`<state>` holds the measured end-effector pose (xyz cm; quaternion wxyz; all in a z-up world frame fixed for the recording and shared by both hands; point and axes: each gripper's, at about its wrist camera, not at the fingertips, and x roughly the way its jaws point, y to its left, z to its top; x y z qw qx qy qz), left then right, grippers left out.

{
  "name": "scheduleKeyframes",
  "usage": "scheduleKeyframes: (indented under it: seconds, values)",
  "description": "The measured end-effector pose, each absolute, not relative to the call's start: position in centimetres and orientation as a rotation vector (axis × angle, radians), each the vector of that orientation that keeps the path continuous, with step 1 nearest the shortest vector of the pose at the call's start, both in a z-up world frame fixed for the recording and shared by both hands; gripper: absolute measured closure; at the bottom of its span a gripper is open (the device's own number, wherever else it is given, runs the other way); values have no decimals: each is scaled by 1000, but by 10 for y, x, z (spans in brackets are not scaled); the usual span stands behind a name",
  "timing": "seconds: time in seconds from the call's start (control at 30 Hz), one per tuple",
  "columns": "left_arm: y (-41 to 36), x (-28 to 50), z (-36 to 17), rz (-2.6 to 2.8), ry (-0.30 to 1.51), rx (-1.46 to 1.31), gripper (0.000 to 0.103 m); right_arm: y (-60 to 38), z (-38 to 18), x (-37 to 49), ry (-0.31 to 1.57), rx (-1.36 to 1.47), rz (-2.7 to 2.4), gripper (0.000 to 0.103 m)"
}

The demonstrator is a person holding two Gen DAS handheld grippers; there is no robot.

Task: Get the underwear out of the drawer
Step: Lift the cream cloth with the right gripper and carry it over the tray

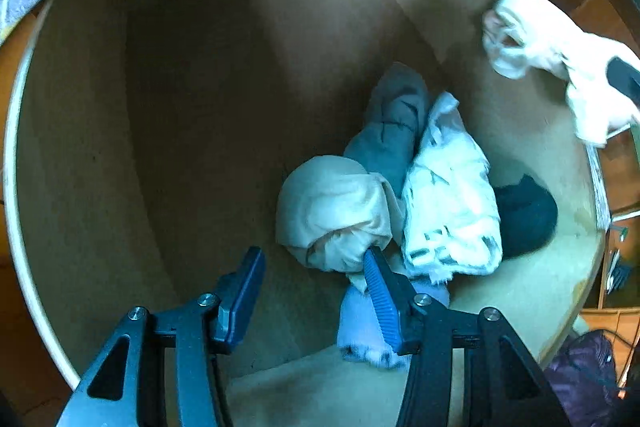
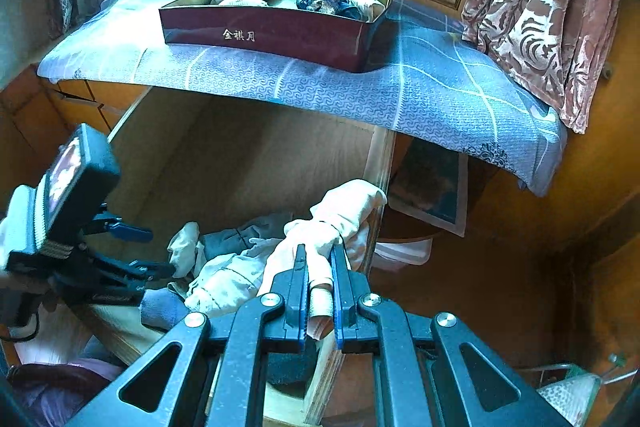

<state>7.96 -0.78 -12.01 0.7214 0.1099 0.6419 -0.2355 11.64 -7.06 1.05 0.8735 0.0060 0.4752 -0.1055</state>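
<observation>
Right wrist view: the right hand-held gripper [image 2: 319, 269] pinches a soft, light cream underwear bundle [image 2: 340, 219] over the wooden drawer's [image 2: 224, 163] rim; pinch bunched folds. The left hand-held gripper [image 1: 314, 285] hovers spread, empty.

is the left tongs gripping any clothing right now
No, the left tongs are open over the drawer, one finger just touching the beige bundle.

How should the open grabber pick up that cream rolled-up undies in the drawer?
Probably by the bunched end nearest the left gripper, coming down from above. The cream bundle is a fat soft roll, and the white patterned piece presses against its far side, so the bare drawer floor side gives the fingers room.
</observation>
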Motion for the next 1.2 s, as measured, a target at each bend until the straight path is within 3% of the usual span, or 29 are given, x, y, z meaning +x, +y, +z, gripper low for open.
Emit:
scheduleKeyframes:
  seconds: [0.63, 0.87, 1.2]
  values:
    - [-28, 116, -169, -542, 1660, 131, 52, -69, 30, 107, 953, -1, -228, 94]
    - [-26, 131, -185, -531, 1684, 104, 66, -68, 52, 105, 901, -10, -210, 94]
    - [-37, 125, -183, -521, 1686, 153, 68, -72, 104, 115, 779, -55, -188, 94]
